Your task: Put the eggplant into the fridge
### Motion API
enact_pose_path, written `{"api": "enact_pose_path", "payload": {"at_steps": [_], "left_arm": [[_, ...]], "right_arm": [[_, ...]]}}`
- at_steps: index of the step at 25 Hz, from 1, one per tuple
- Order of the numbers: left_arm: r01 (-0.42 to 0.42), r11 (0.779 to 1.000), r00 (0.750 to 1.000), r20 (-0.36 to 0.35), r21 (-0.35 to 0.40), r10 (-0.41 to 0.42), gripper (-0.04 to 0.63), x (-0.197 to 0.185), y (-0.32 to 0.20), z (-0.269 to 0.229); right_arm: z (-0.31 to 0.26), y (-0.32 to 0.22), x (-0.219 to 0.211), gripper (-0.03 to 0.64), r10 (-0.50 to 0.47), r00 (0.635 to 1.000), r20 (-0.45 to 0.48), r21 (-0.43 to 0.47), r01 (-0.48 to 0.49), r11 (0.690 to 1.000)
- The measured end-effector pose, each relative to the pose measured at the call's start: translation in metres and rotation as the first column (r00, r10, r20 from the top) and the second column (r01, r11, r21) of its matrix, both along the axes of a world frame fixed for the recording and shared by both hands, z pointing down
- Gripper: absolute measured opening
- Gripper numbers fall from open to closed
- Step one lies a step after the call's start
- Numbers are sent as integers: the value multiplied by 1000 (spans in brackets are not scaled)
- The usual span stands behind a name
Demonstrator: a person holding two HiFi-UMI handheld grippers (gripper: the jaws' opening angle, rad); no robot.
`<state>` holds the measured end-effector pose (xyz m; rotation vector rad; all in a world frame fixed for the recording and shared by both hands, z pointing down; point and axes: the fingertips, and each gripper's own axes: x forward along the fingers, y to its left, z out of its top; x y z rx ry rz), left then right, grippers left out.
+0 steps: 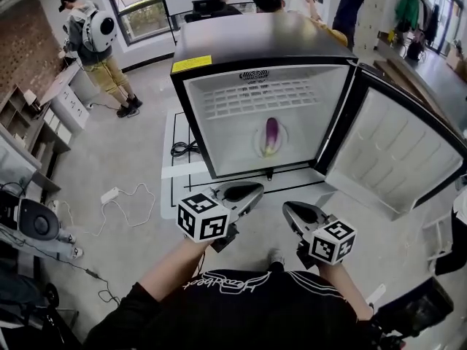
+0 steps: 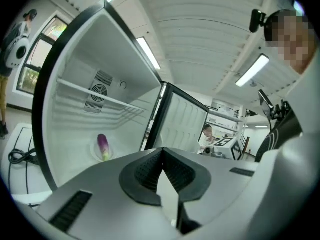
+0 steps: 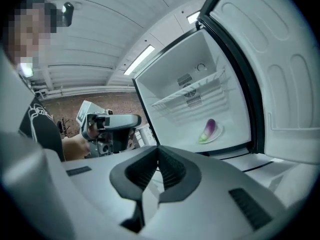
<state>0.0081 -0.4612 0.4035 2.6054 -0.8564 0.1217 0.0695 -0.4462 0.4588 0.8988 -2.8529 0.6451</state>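
Note:
A purple eggplant (image 1: 271, 135) with a green stem end lies on a small white plate (image 1: 260, 150) on the floor of the open fridge (image 1: 191, 100). It also shows in the left gripper view (image 2: 103, 146) and the right gripper view (image 3: 210, 129). My left gripper (image 1: 255, 189) is outside the fridge, in front of its lower edge, jaws shut with nothing between them (image 2: 162, 160). My right gripper (image 1: 287, 207) hangs beside it, a little nearer to me, also shut and empty (image 3: 159, 160).
The fridge door (image 1: 401, 155) stands wide open to the right. A wire shelf (image 1: 255, 97) crosses the upper part of the fridge. A black cable (image 1: 182, 149) and a white power strip (image 1: 109, 194) lie on the floor at left. Several people stand behind the fridge.

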Motion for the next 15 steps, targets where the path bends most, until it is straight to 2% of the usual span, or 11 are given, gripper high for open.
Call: {"api": "enact_pose_path", "payload": {"at_steps": [6,9,15], "left_arm": [[-69,996,998,0,49,69,8,-19,66,-14],[-75,996,997,-1,50,76,8,-26,91,-14],[-102,994,993,-55,28,104,8,-33,126,-6]], "right_arm": [[-34,51,-23,6,-92,996,-15,101,93,991],[-44,70,-31,6,-116,993,-22,156,118,981],[-42,96,-34,6,-111,994,-22,168,113,979]]}}
